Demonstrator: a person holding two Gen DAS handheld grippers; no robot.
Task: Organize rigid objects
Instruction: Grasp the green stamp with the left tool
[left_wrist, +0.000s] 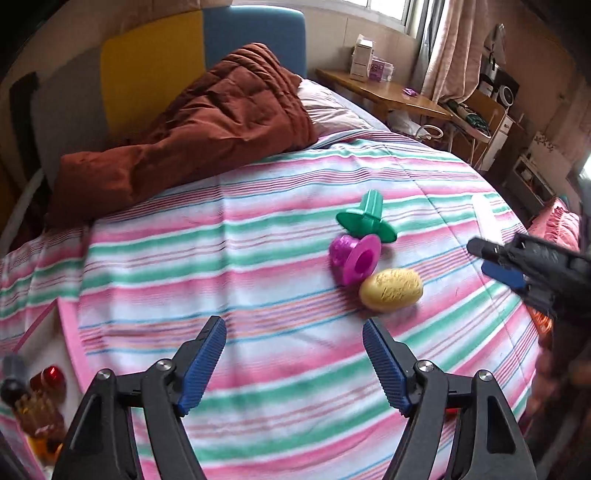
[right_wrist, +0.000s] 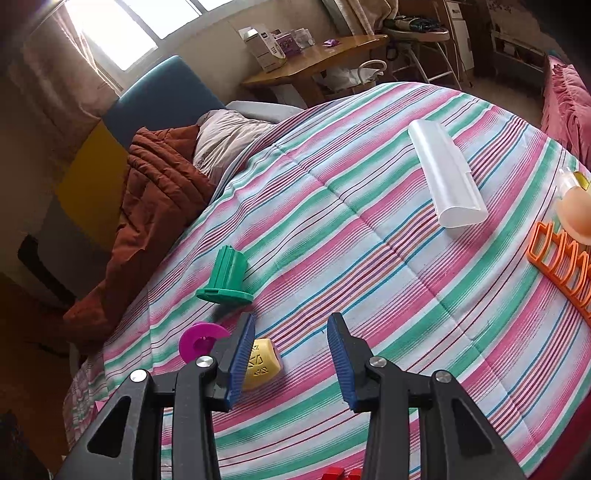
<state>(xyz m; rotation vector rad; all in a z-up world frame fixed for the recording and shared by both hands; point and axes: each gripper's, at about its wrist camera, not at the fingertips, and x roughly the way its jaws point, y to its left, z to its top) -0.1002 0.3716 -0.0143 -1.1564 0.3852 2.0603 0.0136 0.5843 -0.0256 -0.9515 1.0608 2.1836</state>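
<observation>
On the striped bedspread (left_wrist: 258, 258) lie a green flanged piece (left_wrist: 367, 219), a magenta flanged piece (left_wrist: 354, 260) and a yellow egg-shaped piece (left_wrist: 391, 290), close together. My left gripper (left_wrist: 293, 360) is open and empty, just short of them. My right gripper (right_wrist: 291, 360) is open and empty; its left finger partly covers the yellow piece (right_wrist: 264, 363), with the magenta piece (right_wrist: 199, 341) and green piece (right_wrist: 227, 278) beyond to the left. The right gripper also shows in the left wrist view (left_wrist: 491, 258).
A clear plastic case (right_wrist: 447, 177), an orange rack (right_wrist: 561, 258) and a peach round object (right_wrist: 576, 214) lie at the bed's right. A brown quilt (left_wrist: 203, 129) is heaped at the head. Small toys (left_wrist: 37, 398) sit at the left edge. A wooden desk (right_wrist: 317, 62) stands beyond the bed.
</observation>
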